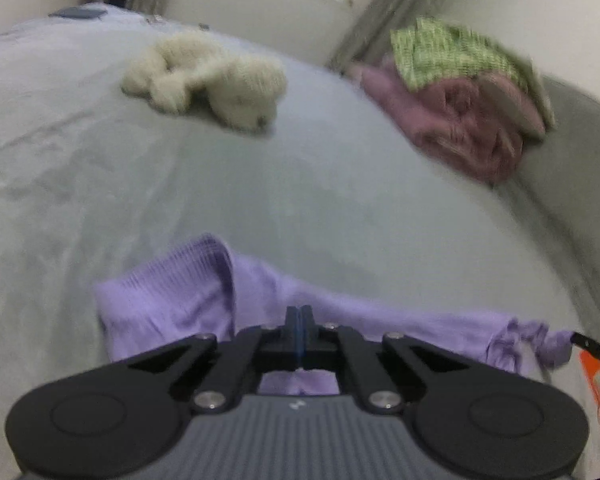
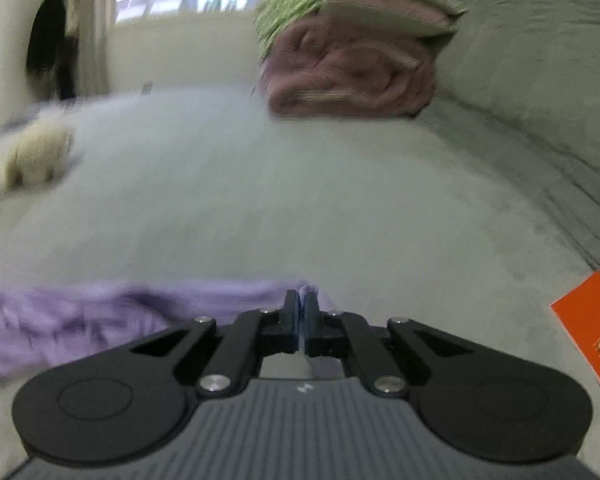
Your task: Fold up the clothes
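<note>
We see a lilac garment [image 1: 172, 304] spread low on a grey bed [image 1: 260, 184], our left tool [image 1: 299, 314] pinched on its edge, our right tool [image 2: 301, 300] pinched on its other end, cream soft toy [image 1: 208, 76] and pink folded pile [image 1: 468, 120] beyond

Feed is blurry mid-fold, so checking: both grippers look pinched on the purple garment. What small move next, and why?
Probably lift both ends slightly and draw them apart. The left gripper and right gripper are each shut on the purple garment, which lies bunched and wrinkled on the grey bed. It likely needs spreading flat before any fold.
</note>
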`<state>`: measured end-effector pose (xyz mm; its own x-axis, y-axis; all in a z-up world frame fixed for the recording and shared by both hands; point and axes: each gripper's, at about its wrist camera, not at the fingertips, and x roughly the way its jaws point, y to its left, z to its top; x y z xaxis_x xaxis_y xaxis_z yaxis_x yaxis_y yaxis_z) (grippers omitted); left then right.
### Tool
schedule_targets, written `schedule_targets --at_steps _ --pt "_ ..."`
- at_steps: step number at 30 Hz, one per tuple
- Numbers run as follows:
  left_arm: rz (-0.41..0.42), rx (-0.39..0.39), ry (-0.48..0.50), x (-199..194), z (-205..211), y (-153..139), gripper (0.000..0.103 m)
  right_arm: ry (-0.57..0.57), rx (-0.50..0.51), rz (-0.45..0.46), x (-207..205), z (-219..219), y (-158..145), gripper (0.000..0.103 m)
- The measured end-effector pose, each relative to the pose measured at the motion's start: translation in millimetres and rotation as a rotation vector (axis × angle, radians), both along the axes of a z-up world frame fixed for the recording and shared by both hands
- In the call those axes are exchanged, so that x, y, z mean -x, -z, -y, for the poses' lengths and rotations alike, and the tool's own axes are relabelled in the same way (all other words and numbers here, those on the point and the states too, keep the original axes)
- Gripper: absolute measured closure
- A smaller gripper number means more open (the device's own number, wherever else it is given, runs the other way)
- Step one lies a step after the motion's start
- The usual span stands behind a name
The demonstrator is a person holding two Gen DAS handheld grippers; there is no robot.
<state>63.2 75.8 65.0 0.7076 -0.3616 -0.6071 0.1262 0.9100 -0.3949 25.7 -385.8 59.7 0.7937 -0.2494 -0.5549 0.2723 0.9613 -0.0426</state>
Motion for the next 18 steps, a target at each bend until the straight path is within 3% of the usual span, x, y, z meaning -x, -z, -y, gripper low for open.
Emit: schedule_targets --at_steps 6,11,14,16,18 --pt "-0.081 -0.009 0.046 -3 9 14 0.103 0.233 -0.058 0.151 13 39 -18 0.102" --pt "-0.148 -0.035 0.050 -6 9 23 0.097 0.410 -0.194 0.182 18 85 -15 0.102" --pt "-0.213 -0.022 0.052 -9 2 33 0.080 0.470 -0.313 0.220 25 103 -11 0.102" --pt "-0.220 -0.029 0.065 -9 4 36 0.062 0.499 -0.337 0.225 27 108 -12 0.102" --pt "-0.215 -0.055 0.080 -9 11 39 0.058 0.479 -0.342 0.198 25 105 -10 0.102"
